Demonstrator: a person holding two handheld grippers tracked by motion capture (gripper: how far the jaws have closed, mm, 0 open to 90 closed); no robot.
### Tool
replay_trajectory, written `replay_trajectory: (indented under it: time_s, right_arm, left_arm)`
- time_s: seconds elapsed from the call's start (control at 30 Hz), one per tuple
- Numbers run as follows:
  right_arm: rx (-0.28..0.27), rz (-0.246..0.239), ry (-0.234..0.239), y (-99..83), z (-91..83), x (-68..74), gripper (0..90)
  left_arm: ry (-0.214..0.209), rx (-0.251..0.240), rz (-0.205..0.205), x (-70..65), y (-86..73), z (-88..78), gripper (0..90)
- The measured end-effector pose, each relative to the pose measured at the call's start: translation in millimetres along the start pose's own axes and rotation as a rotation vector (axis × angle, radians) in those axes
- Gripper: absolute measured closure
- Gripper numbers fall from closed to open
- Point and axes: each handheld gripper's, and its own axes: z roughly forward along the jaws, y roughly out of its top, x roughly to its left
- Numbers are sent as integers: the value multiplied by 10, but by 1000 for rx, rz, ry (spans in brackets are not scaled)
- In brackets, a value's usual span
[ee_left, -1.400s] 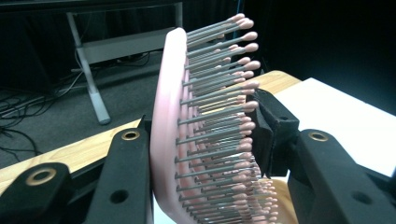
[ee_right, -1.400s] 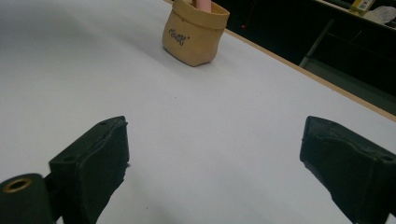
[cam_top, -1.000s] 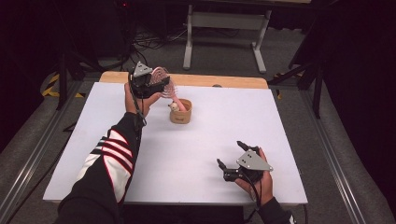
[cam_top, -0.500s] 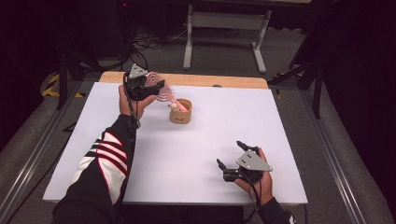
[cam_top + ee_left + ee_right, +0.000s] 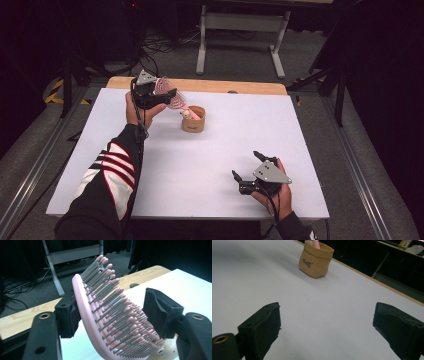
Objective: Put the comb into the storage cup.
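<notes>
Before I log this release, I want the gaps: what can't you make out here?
- Hairbrush handle end: hidden inside the pouch, high view.
- Pouch's print: too small to read, right gripper view.
- Whether the left gripper pad touches the brush's back: unclear, left gripper view.

Near and right: your tool passes freely over bare surface.
Far centre: tan pot with slanting brush blocks you.

hairbrush handle below frame edge
</notes>
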Motion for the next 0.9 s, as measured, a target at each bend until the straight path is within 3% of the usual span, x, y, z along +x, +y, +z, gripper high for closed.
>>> replay_trajectory:
  time_s: [0.07, 0.57, 0.9]
  right_arm:
    - [2, -1, 1, 0, 2, 2, 81]
    - [-13, 7, -10, 6, -12, -11, 79]
    - [-16, 11, -15, 9, -13, -11, 78]
  left_arm:
    - [-19, 1, 4, 7, 3, -7, 320]
    - [-17, -29, 18, 35, 11, -78, 112]
    - [-27, -44, 56, 56, 18, -177, 54]
